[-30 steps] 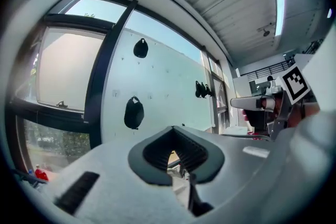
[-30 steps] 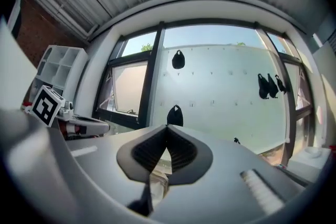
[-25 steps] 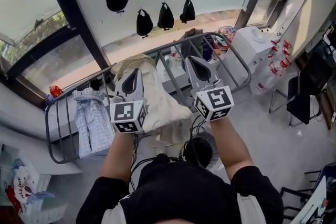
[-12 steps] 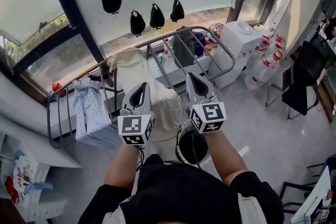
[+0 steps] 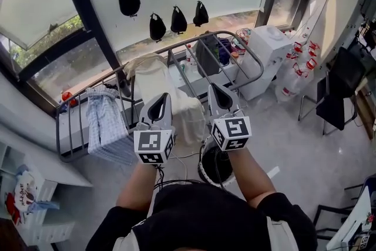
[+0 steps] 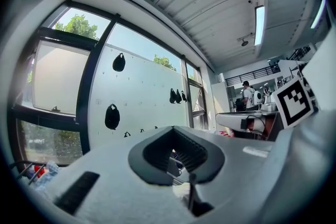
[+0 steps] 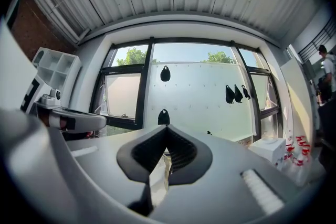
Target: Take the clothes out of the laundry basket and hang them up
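The left hand-held gripper (image 5: 163,100) and right hand-held gripper (image 5: 215,91) were both shut and empty. Just beyond them a cream garment (image 5: 154,76) lay draped over the drying rack (image 5: 249,62), with a checked garment (image 5: 106,126) hanging left of the left one. Any clothes left were unseen.

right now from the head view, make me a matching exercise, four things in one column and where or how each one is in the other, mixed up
Things:
1. cream garment
2. blue checked garment
3. left gripper
4. black chair

Places or states:
A. shut, nothing held
B. on the floor at the far right
C. draped over the middle of the drying rack
D. hanging at the rack's left end

Pairs: 1-C, 2-D, 3-A, 4-B
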{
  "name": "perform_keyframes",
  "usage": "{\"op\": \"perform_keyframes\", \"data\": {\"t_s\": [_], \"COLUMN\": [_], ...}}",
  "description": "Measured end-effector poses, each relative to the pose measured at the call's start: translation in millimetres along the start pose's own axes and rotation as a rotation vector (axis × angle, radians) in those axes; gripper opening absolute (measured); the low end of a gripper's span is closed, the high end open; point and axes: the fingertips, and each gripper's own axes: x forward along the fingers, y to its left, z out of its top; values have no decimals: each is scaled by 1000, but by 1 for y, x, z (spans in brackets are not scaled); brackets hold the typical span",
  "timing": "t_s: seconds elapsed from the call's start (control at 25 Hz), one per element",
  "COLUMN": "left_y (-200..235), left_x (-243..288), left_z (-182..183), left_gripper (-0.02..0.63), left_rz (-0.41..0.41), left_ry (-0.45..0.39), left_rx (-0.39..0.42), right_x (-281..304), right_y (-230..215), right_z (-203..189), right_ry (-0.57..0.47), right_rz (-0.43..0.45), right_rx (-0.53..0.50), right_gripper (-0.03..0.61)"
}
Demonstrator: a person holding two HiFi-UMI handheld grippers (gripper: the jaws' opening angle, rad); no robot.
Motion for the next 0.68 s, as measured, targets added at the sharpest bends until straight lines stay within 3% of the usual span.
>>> {"op": "perform_keyframes", "data": {"t_s": [0.36, 0.68], "left_y": [33, 62], "left_x": [-7, -8], "left_z": [-9, -16], "left_gripper": [5, 5], "left_rz": [42, 53], "left_ry": [12, 14], "left_rx": [-13, 21], "right_x": [23, 47], "right_y": [31, 48], "right_z": [0, -6], "right_ry": [-4, 6], "right_rz": [37, 25], "right_rx": [10, -8], "right_gripper": [12, 12]}}
